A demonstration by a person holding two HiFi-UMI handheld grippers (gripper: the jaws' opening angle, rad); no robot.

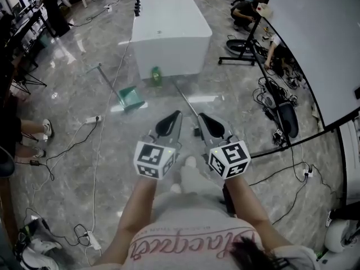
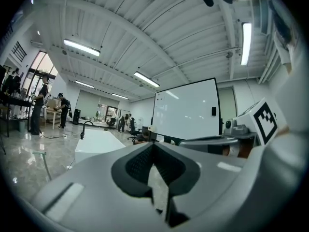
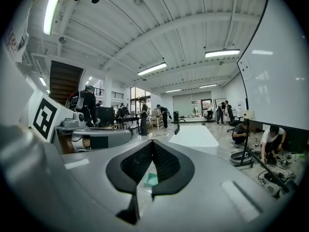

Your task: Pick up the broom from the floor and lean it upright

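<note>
A thin grey broom handle [image 1: 185, 100] lies on the marble floor, running from near the white block toward me and passing under my right gripper. A small green object [image 1: 156, 75] sits at the block's foot; whether it is the broom's head I cannot tell. My left gripper [image 1: 175, 115] and right gripper [image 1: 201, 117] are side by side above the floor, pointing forward. Both are shut with nothing between the jaws. The left gripper view shows its tips [image 2: 153, 144] meeting; the right gripper view shows its tips [image 3: 153, 142] meeting too.
A green dustpan [image 1: 130, 96] with a long handle lies on the floor at the left, also glimpsed as a green dustpan [image 3: 150, 179]. The white block [image 1: 169, 30] stands ahead. Cables and a power strip [image 1: 93, 118] trail left. A whiteboard [image 1: 315, 44] and crouching people are at the right.
</note>
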